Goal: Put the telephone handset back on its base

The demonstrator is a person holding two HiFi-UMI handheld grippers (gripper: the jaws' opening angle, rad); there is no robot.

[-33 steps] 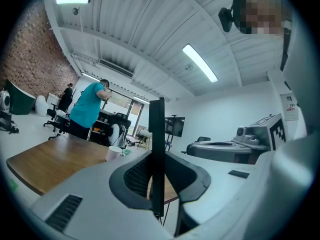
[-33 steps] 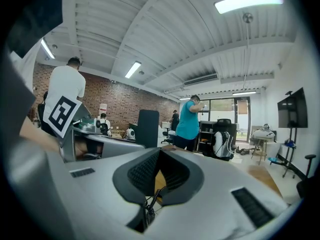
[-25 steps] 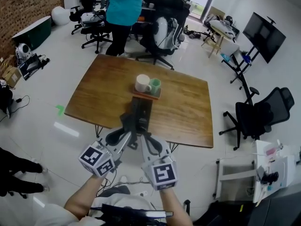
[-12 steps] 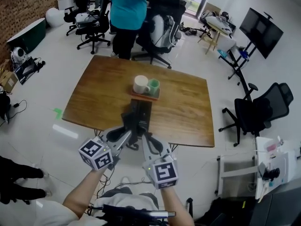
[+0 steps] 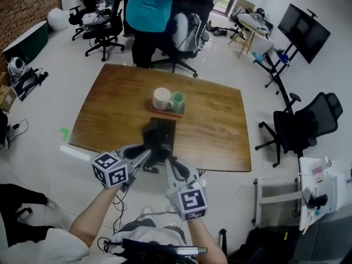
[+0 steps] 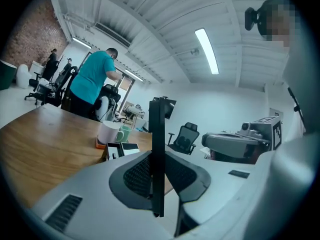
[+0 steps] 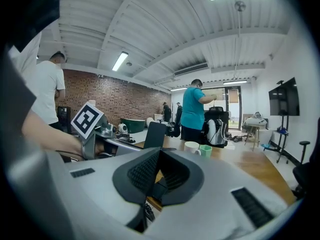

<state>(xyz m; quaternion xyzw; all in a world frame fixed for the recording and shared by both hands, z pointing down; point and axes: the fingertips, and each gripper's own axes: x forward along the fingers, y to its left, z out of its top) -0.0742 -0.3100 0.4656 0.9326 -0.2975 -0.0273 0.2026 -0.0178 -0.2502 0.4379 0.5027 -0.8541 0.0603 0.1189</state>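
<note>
The left claw [image 5: 146,157] is clamped on the black handset [image 6: 156,134], which stands upright and edge-on between its pads; the telephone base [image 5: 164,139] lies on the wooden table [image 5: 214,131] just ahead of that claw's tips, and its pale panel carries print too small to read; beyond the base, farther from the claw, a white mug [image 5: 162,98] and a green mug [image 5: 178,99] share an orange tray [image 5: 166,113]; the right claw [image 7: 159,156], just beside the left, has its pads together with nothing between them; each claw's cube shows black-and-white square markers.
</note>
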